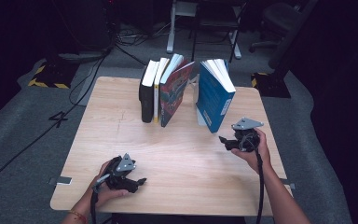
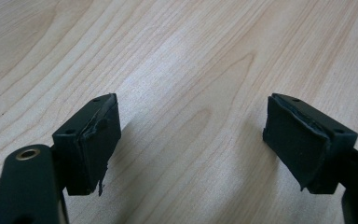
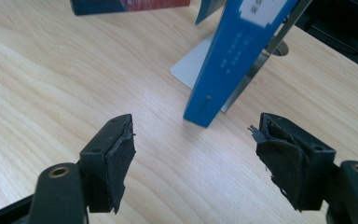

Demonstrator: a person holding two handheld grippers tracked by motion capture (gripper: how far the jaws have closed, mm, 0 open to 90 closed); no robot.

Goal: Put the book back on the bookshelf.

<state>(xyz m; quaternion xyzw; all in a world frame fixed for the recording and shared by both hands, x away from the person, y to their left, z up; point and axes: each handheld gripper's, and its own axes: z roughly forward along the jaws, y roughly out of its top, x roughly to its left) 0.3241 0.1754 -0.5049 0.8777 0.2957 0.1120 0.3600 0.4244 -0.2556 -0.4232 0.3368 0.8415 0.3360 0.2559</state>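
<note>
A: In the high view, what is seen on the pale wooden counter point(image 1: 121, 135)?

B: A tall blue paperback book point(image 1: 214, 100) is seen leaning near the counter's far right part, just beyond the right hand-held gripper point(image 1: 224, 141). Well apart to its left, a group of three upright books point(image 1: 161, 91), one black, one white-spined, one red and blue, is stood. The left hand-held gripper point(image 1: 139, 183) is held low near the front edge, away from every book.

A: And the left gripper view?

B: Smooth, grained wood is shown between its black jaws, which are spread wide with nothing held. The foam pads point(image 2: 98, 149) are frayed at their edges.

A: The right gripper view?

B: The blue book's glossy spine point(image 3: 233, 60) is seen tilted, its lower corner resting on the counter just ahead of the jaws, which are spread and empty. Behind it a thin grey metal bookend point(image 3: 193, 65) is seen; the book appears to be propped against its upright.

A: What could go wrong?

B: The lean could be lost if the spine is nudged before it is pinched, and the book might topple or slide on the slick wood. The worn pads point(image 3: 286, 163) could slip on the glossy cover. The light bookend might be dragged along if it is caught.
</note>
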